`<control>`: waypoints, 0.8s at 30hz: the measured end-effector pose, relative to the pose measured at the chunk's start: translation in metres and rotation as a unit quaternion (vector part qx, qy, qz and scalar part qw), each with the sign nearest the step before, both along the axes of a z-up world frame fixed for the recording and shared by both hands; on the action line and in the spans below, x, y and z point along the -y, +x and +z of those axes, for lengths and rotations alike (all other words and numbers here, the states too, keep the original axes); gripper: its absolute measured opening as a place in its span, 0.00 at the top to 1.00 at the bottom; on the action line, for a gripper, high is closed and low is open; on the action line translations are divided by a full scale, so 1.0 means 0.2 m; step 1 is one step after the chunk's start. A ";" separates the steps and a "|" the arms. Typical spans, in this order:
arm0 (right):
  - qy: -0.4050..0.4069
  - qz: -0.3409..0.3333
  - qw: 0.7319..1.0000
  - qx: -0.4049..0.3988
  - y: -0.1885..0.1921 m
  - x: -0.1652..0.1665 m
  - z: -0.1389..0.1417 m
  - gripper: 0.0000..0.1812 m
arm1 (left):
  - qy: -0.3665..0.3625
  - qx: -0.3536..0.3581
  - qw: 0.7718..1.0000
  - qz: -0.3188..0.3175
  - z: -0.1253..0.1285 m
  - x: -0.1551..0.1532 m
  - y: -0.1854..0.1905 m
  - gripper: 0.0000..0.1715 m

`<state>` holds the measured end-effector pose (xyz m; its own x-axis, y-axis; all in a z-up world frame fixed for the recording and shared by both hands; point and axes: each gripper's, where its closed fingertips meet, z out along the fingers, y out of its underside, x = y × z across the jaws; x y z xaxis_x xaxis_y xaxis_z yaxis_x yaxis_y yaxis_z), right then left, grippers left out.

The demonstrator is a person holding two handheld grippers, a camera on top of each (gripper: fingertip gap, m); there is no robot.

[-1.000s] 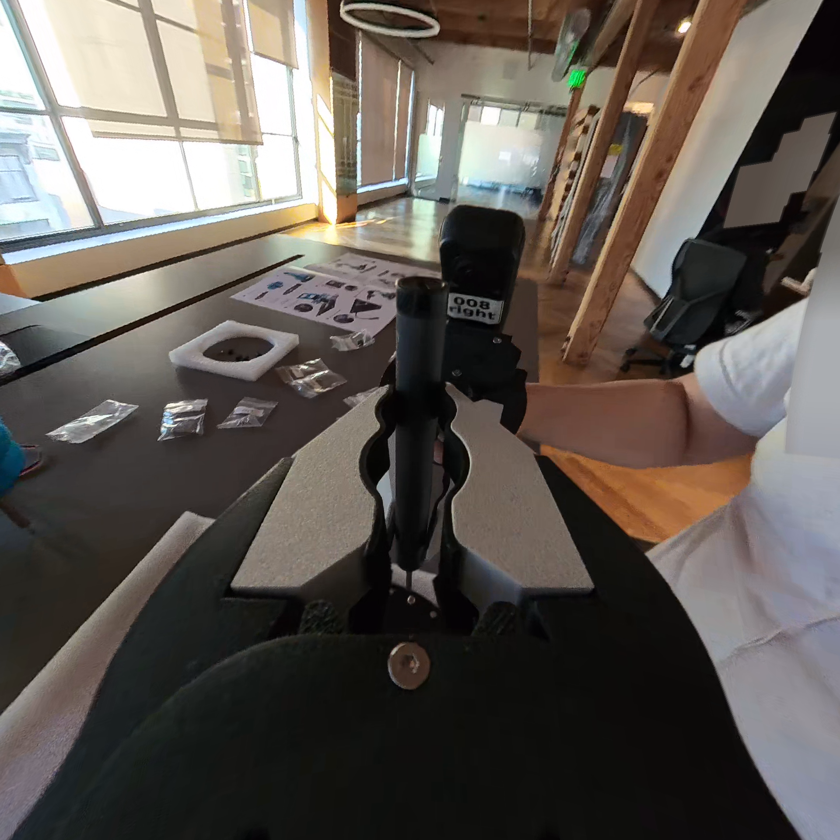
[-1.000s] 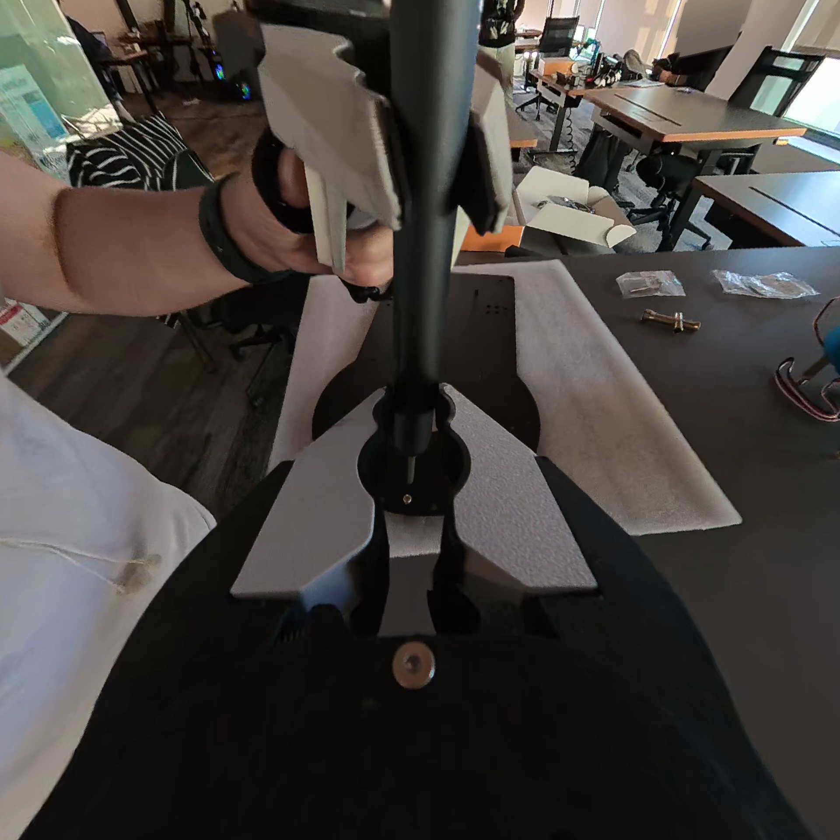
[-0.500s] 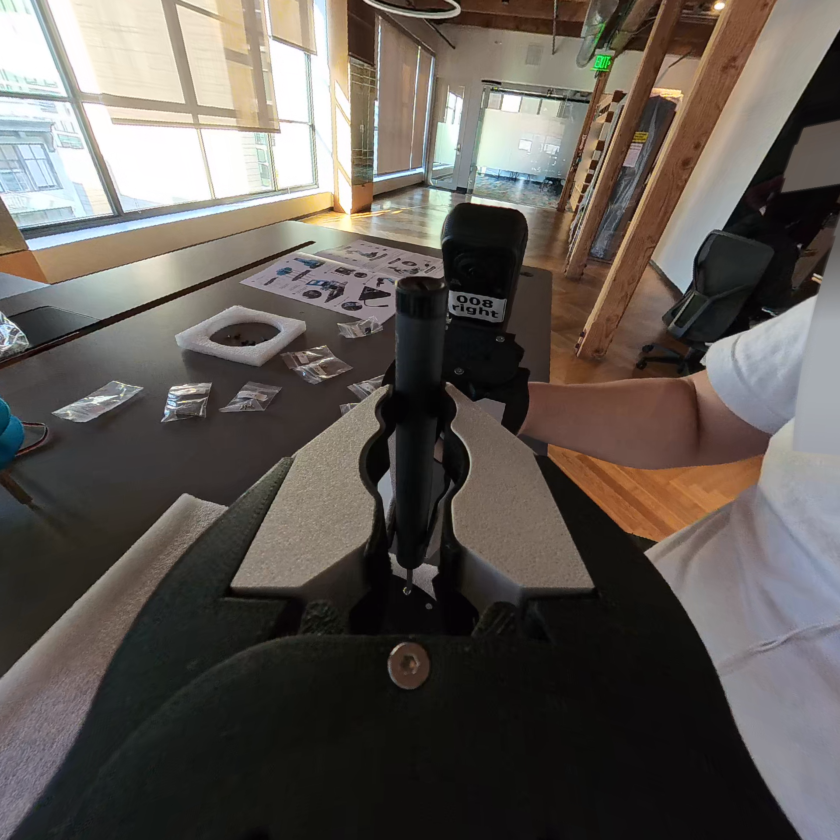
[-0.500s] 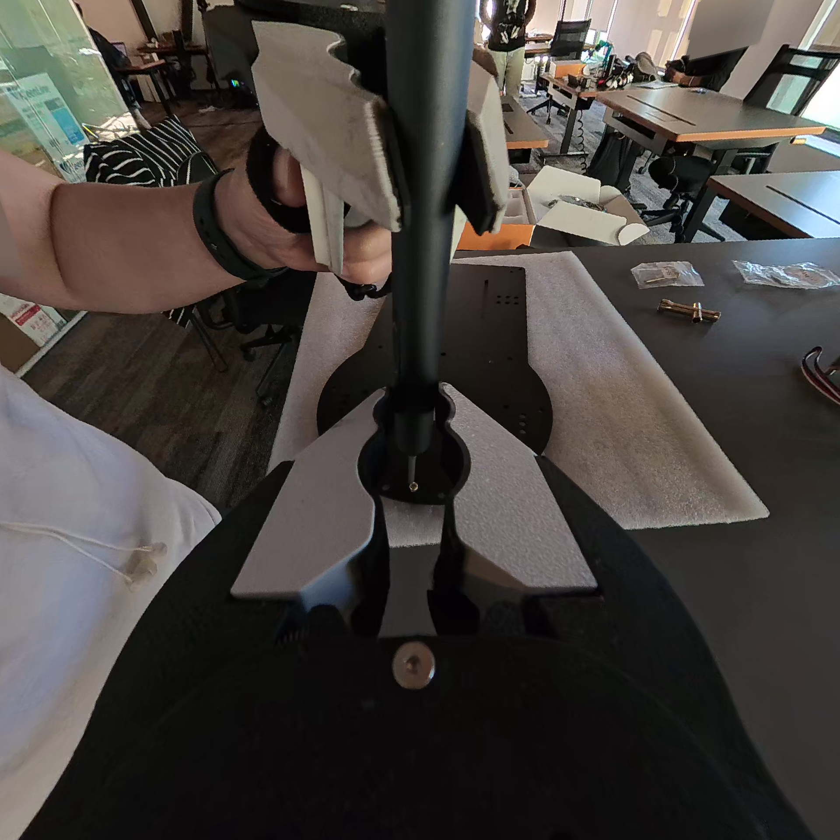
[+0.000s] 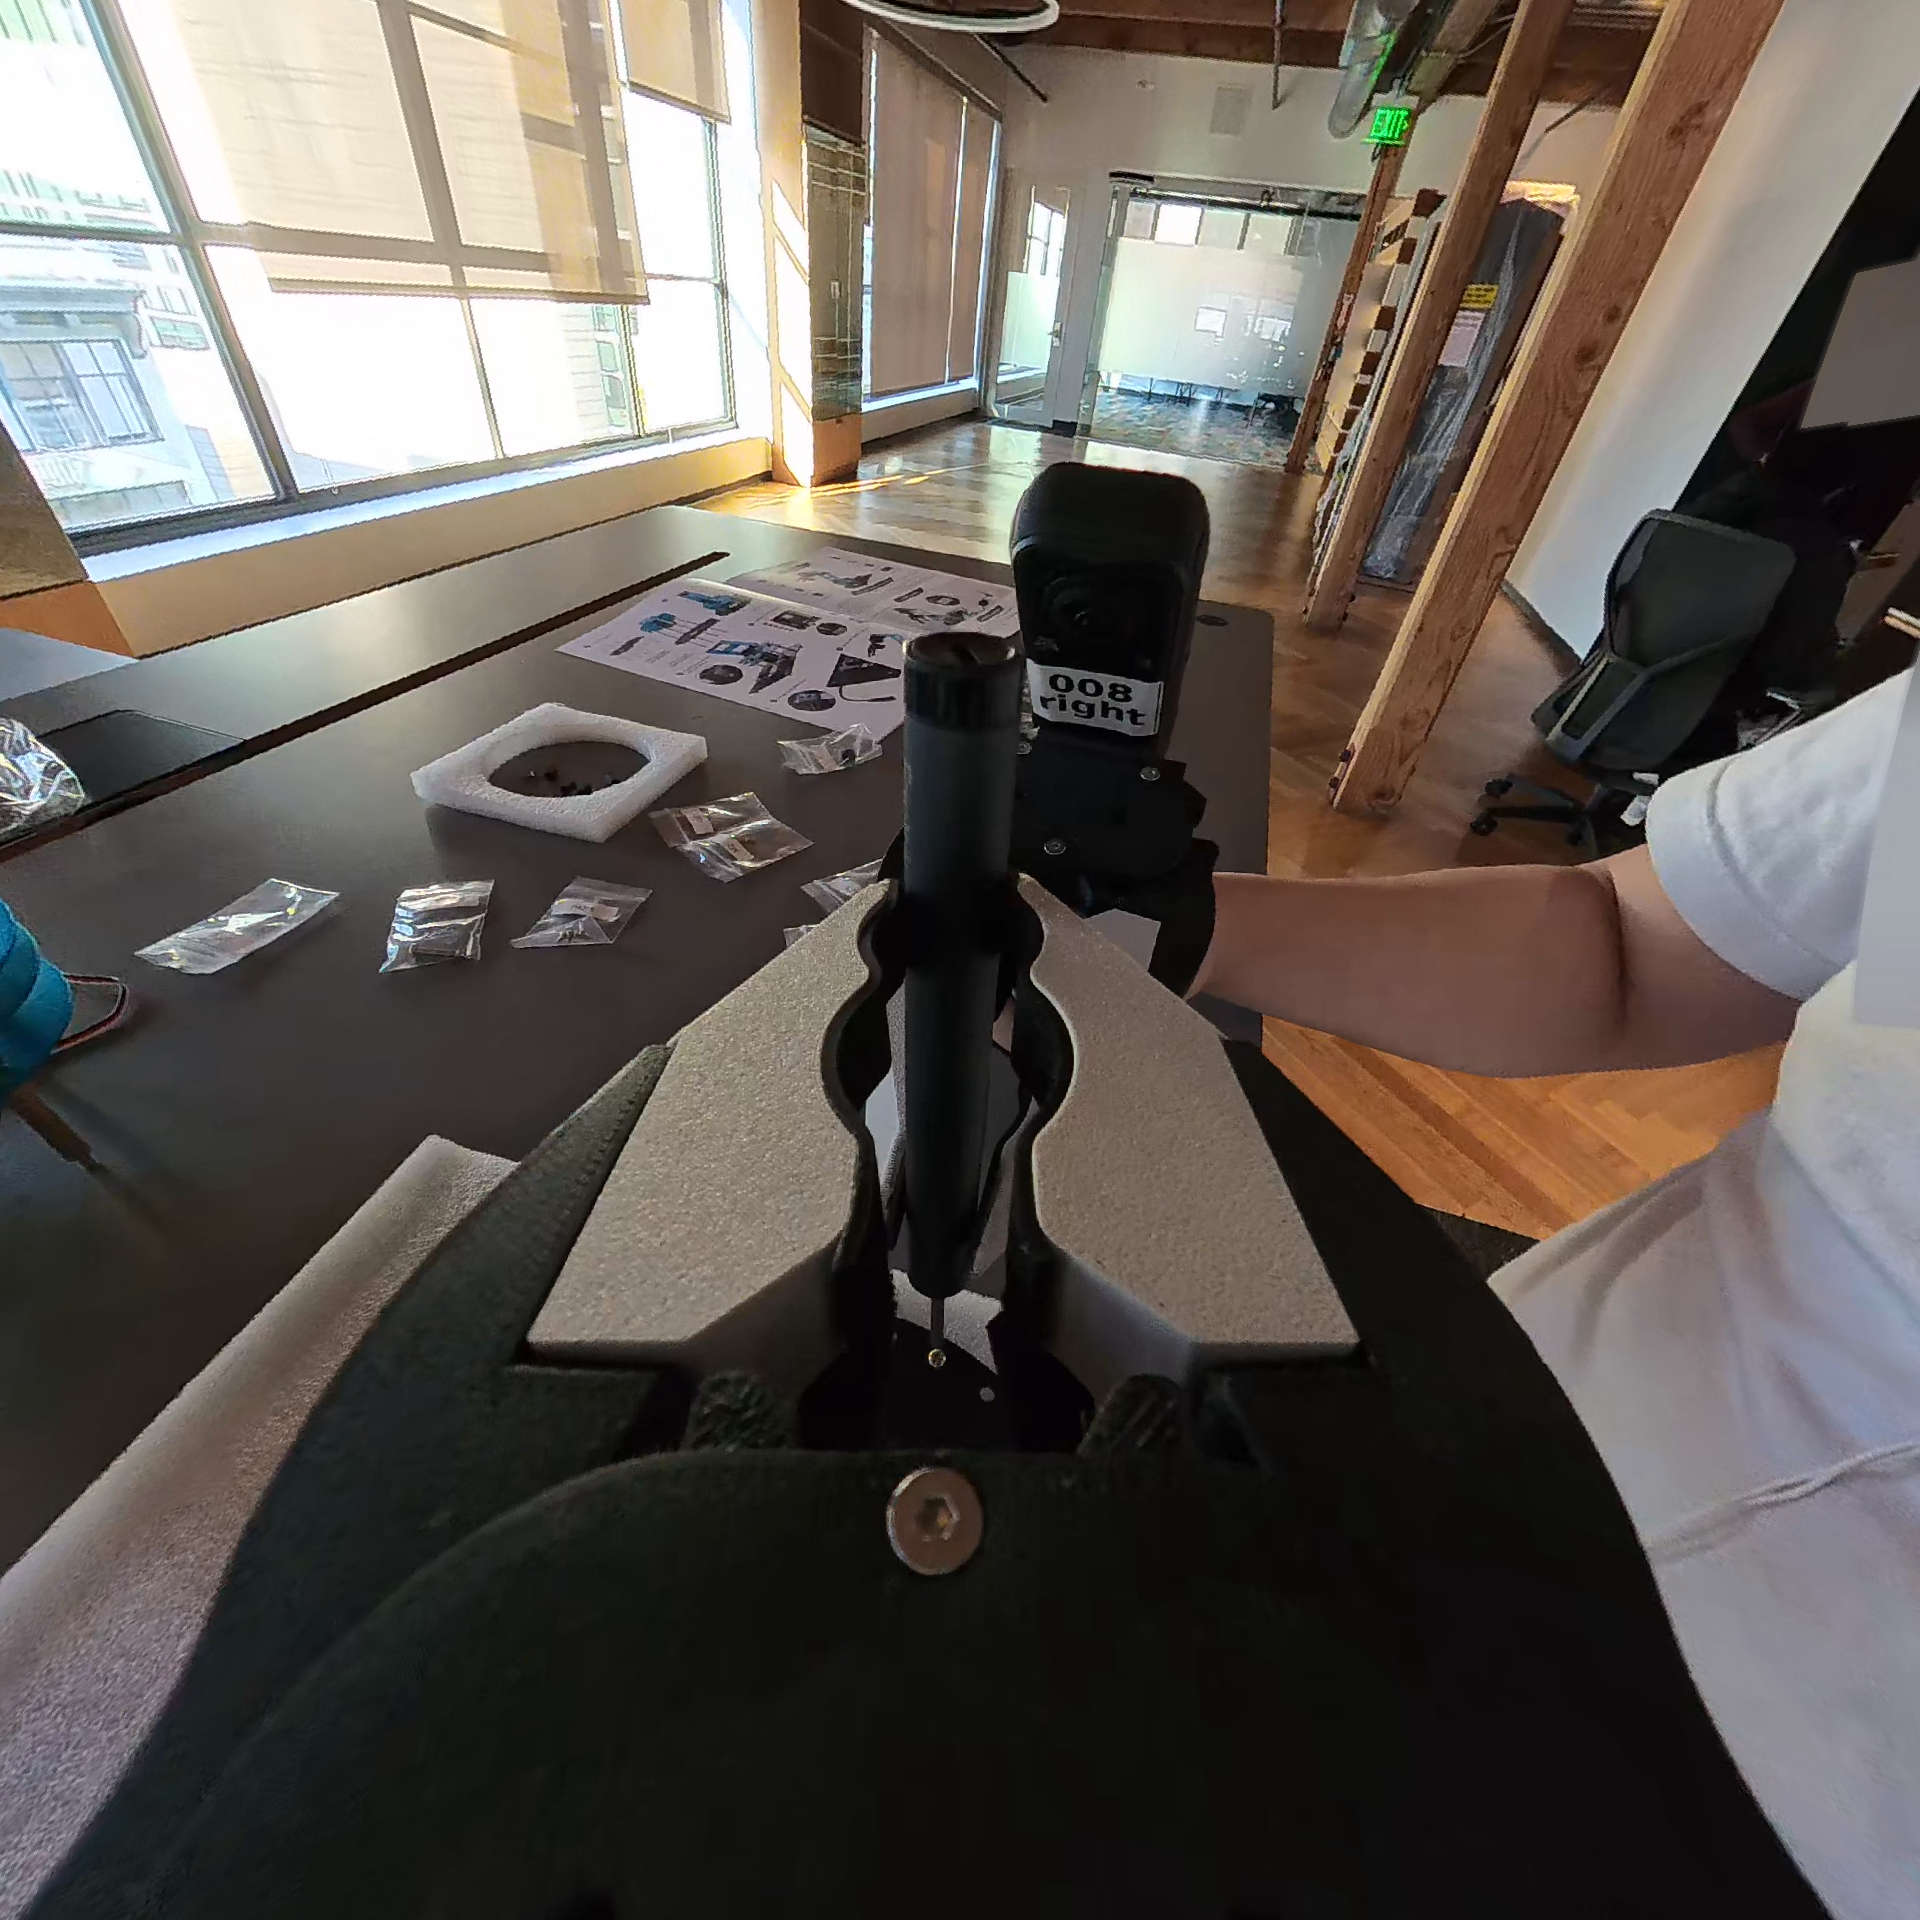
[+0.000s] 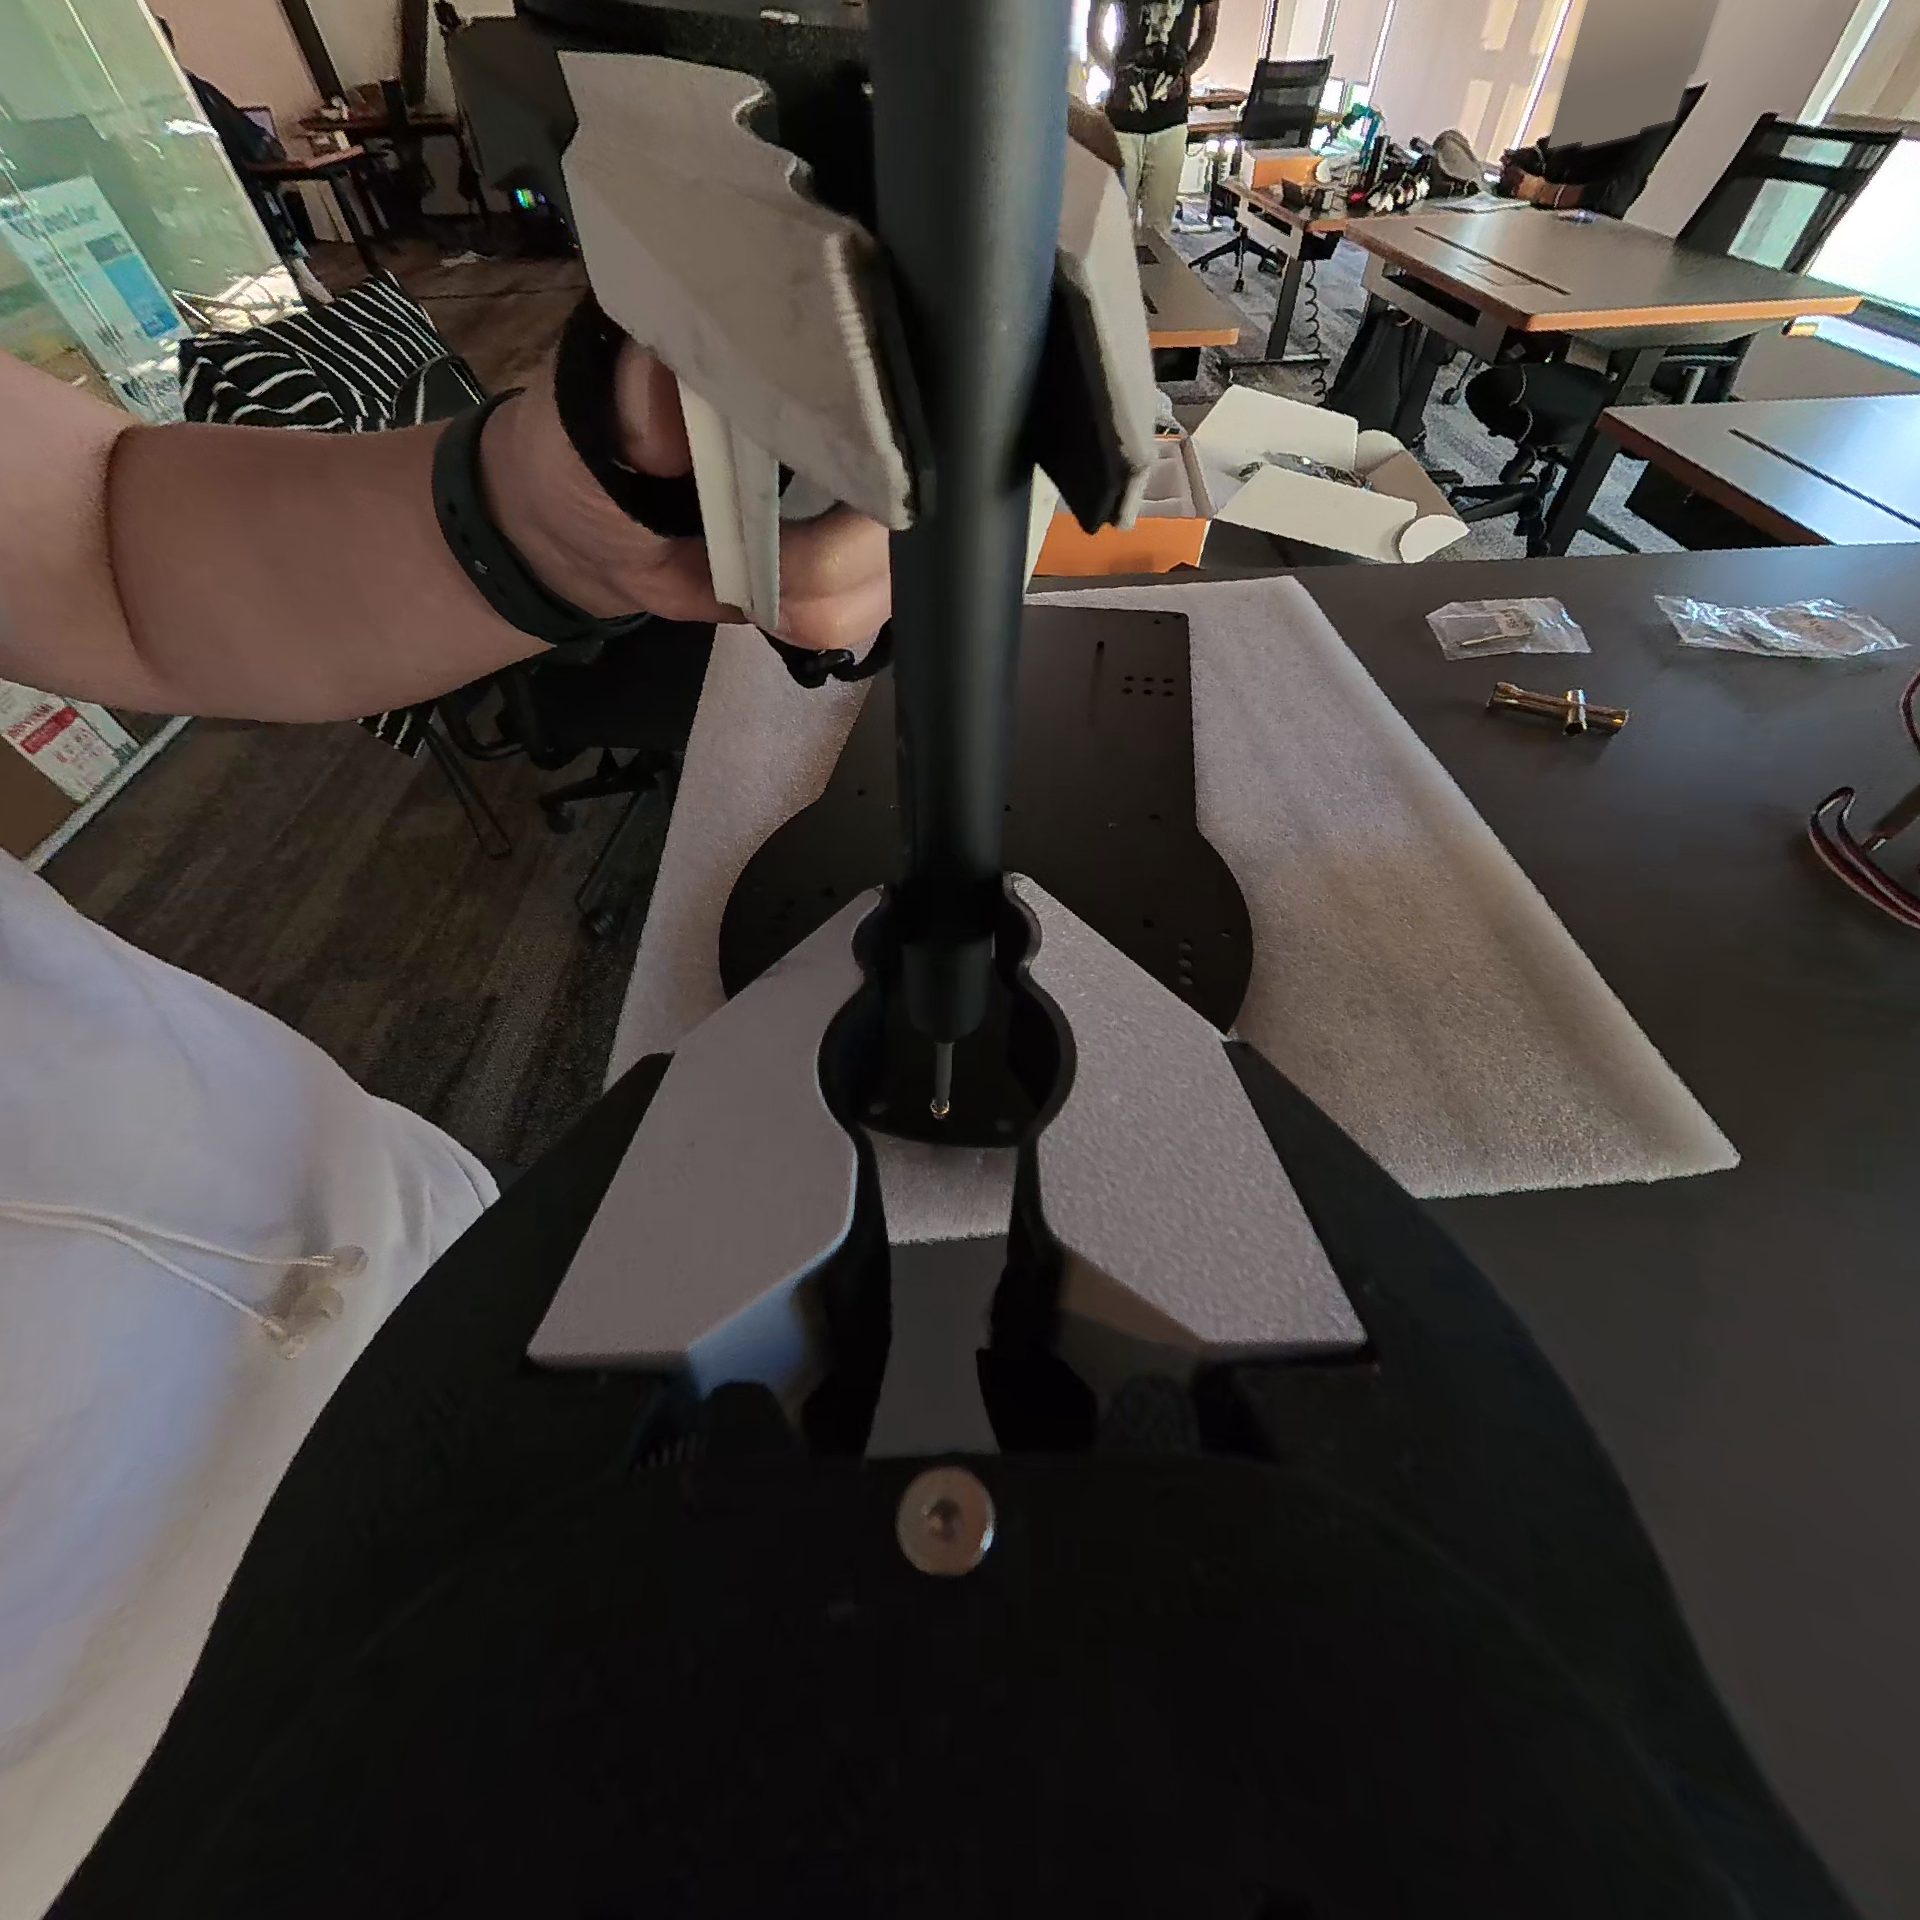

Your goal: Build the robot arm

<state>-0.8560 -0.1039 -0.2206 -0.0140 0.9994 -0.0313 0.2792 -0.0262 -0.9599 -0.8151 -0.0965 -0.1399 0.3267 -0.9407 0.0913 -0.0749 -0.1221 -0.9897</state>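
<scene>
A dark cylindrical power screwdriver (image 5: 945, 1091) stands nearly upright, and both grippers are shut on it. My left gripper (image 5: 951, 904) clamps its upper body. My right gripper (image 6: 948, 914) clamps its lower end just above the bit. The bit tip rests on a small brass screw (image 6: 938, 1110) in a black metal plate (image 6: 1122, 852). The plate lies on a white foam sheet (image 6: 1403, 935) on the dark table. The left gripper's fingers (image 6: 748, 270) show high in the right wrist view. The right gripper's camera housing (image 5: 1107, 603) shows behind the screwdriver in the left wrist view.
Several small clear parts bags (image 5: 436, 920), a white foam ring (image 5: 561, 769) and printed sheets (image 5: 790, 644) lie farther along the table. A brass cross-shaped tool (image 6: 1558, 712) and more bags (image 6: 1507, 629) lie right of the foam sheet. The table edge runs beside the person's arm (image 5: 1455, 966). My right gripper is the nearer one to the small brass screw (image 6: 938, 1110): about 6 centimetres, against 15 centimetres. It is also in sight in the left wrist view (image 5: 933, 1350).
Both grippers stay shut on the screwdriver. The pair has shifted slightly, so more of the black plate shows. The bit tip stays at the brass screw.
</scene>
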 end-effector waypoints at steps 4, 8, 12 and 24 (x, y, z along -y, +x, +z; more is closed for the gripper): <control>-0.004 0.002 1.000 -0.001 0.00 0.00 0.00 0.91 | 0.000 -0.001 1.000 0.002 0.00 0.00 0.00 0.91; -0.006 0.002 1.000 0.001 -0.01 0.01 -0.01 0.91 | 0.001 -0.008 1.000 0.003 -0.01 0.00 0.00 0.91; -0.005 0.003 1.000 0.003 0.00 0.01 -0.02 0.91 | 0.001 -0.010 1.000 0.003 -0.02 0.01 0.00 0.91; -0.028 0.019 0.999 0.007 0.00 0.02 -0.02 0.91 | 0.006 -0.006 0.999 -0.038 -0.02 0.03 -0.01 0.91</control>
